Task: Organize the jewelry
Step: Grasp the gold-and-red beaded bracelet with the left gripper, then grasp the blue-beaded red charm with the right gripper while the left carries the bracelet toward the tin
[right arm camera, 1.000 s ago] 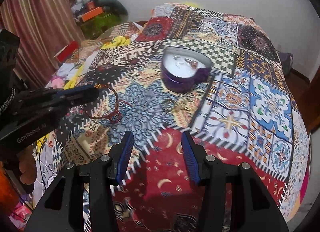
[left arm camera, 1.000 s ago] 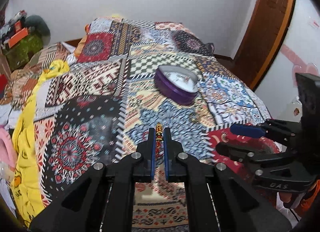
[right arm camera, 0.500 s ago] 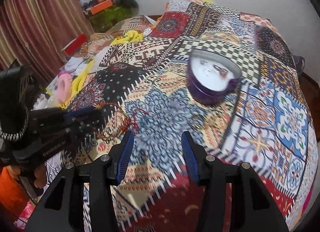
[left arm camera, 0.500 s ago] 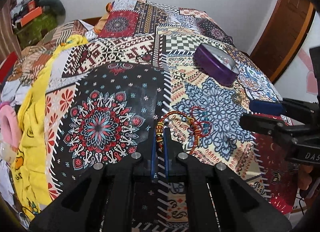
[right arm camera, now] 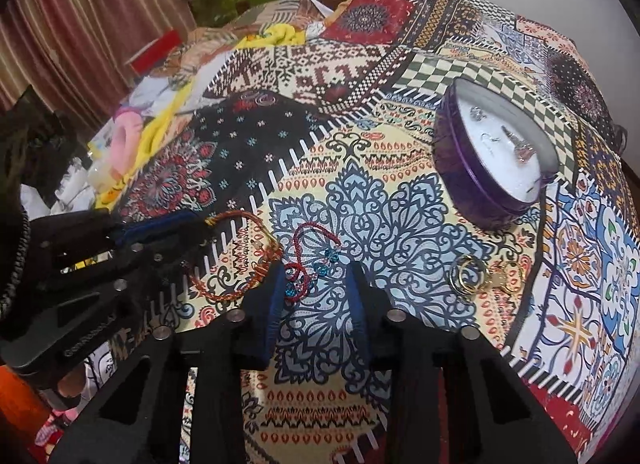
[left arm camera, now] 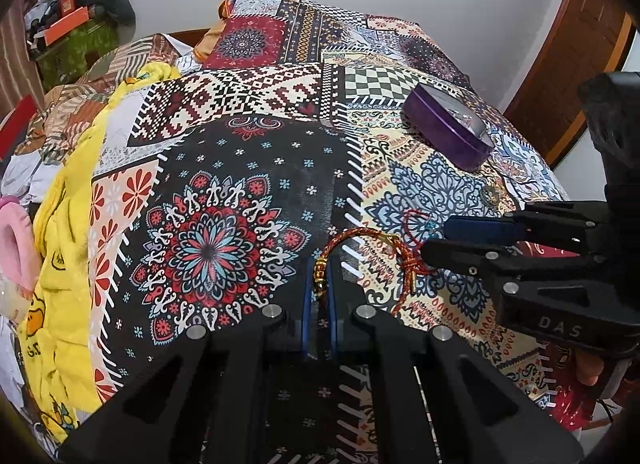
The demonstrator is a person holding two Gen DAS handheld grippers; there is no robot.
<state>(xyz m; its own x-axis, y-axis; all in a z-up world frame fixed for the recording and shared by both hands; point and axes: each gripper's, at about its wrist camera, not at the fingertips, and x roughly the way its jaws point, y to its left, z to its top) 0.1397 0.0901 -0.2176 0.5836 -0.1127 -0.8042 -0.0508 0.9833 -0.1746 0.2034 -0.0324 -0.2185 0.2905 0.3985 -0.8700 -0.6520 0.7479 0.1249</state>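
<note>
Though hidden leftward, gold rings (right arm camera: 466, 274).

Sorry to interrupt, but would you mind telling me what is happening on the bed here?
Jewelry is being sorted on a patterned bedspread. The left tongs are shut on a braided red-and-gold bracelet. The right tongs are open over a red cord bracelet with blue beads. A purple box and gold rings lie nearby.

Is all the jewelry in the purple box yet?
Not yet. A few small silver pieces already lie in the purple box. The left gripper pinches the braided bracelet. The open right gripper hovers over the red cord bracelet. The gold rings wait on the bedspread.
</note>
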